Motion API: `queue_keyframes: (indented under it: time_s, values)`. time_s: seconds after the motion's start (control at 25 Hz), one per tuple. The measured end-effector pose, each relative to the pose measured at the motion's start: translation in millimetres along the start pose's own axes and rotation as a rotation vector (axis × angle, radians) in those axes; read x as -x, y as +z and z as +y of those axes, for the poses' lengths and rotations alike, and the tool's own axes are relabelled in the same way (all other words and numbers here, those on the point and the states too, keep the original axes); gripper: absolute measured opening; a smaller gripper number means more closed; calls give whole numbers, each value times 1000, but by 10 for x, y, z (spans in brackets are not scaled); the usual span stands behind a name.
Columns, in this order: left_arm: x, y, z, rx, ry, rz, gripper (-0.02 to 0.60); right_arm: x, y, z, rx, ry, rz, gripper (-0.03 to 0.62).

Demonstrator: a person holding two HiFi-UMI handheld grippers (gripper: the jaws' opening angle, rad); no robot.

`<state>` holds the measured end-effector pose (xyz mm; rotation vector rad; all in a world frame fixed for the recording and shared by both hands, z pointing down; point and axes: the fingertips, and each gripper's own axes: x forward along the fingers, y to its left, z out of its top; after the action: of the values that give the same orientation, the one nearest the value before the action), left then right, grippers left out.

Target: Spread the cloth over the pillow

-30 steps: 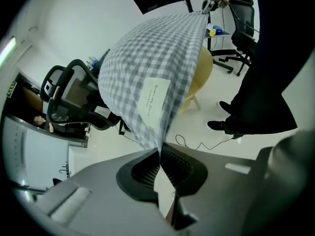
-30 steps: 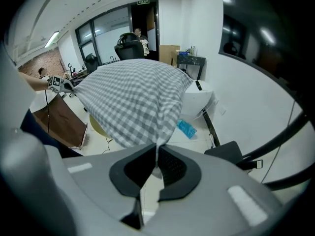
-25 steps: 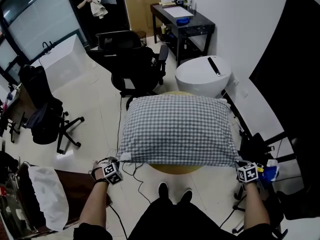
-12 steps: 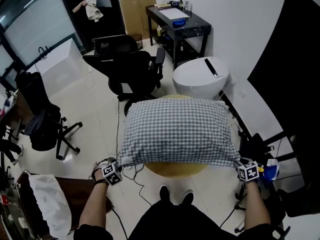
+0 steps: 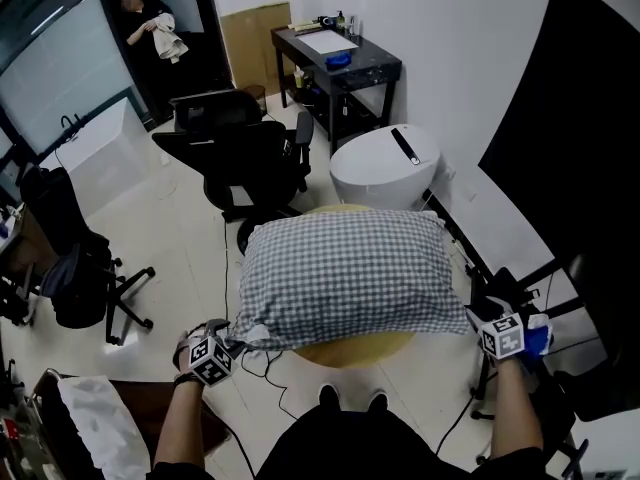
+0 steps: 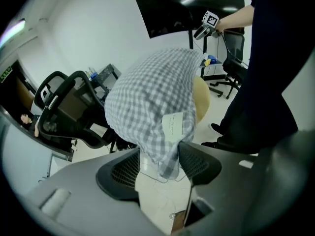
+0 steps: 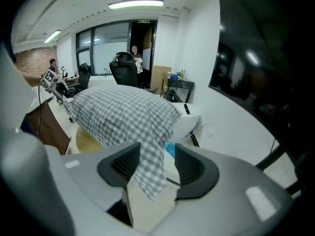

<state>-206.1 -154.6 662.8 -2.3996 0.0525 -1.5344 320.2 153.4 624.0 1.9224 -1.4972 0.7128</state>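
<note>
At left, the left tool (image 6: 160,167) stands with its jaws apart, having just been opening. We see the near left corner of the checked cloth (image 5: 350,273) hanging loose between its pads. The cloth lies draped over the pillow, which it hides, above the round yellow table (image 5: 352,348) between the two tools. At right, the right tool (image 7: 156,167) likewise has its jaws apart after just opening, and the cloth's near right corner droops between them, not pinched.
</note>
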Motion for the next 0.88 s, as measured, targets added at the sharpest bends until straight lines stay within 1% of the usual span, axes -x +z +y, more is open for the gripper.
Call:
queue_keyframes:
  time_s: [0.12,0.2,0.32,0.44,0.64,0.76,0.88]
  values:
    - [143,385,77,-38,14,-90,241,26,429,70,56,2,-70,229]
    - [262,678,138,-67,29,-137,239,8,687,66,68,1,-108,228]
    - [455,1076,223,-120,59,-210,239,-46,978,34,92,6,-133,225]
    - [603,1461,266,-147,64,-279,238,-121,1218,-70,130,10,-143,225]
    - [533,2013,244,-183,50,-318,235,-430,1515,-361,186,33,-126,221]
    - [427,2327,208,-182,37,-333,235,-681,1622,-597,210,58,-104,216]
    - [272,2561,171,-166,24,-321,233,-992,1682,-796,238,104,-72,212]
